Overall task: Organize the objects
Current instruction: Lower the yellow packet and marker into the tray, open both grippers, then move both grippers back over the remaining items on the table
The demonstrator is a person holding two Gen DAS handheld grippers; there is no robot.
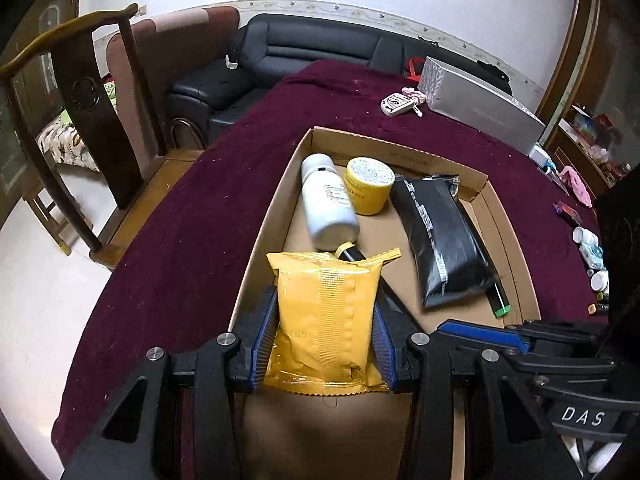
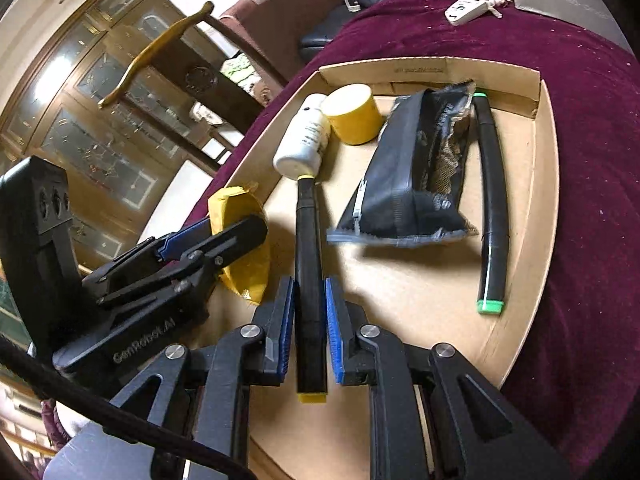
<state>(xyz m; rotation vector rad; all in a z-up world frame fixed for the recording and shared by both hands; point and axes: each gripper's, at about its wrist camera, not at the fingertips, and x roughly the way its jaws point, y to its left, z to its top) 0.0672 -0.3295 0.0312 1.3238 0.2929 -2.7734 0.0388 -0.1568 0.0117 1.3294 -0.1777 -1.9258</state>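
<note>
A shallow cardboard tray (image 1: pixel 264 232) lies on a maroon-covered table. My left gripper (image 1: pixel 326 296) is shut on a yellow snack packet (image 1: pixel 324 320), held over the tray's near left part. My right gripper (image 2: pixel 309 280) is shut on a black marker with yellow ends (image 2: pixel 308 240), whose far end reaches the white bottle (image 2: pixel 304 140). The bottle lies on its side beside a yellow jar (image 2: pixel 354 118). A black pouch (image 2: pixel 408 172) and a green-capped black marker (image 2: pixel 494 208) lie further right in the tray. The left gripper (image 2: pixel 236 232) with its packet (image 2: pixel 240 208) shows left of the marker.
A silver box (image 1: pixel 476 108) and a white key fob (image 1: pixel 396 104) lie at the table's far side. Several small bottles (image 1: pixel 588 240) stand at its right edge. A wooden chair (image 1: pixel 92 92) and a black sofa (image 1: pixel 296 48) stand beyond the table.
</note>
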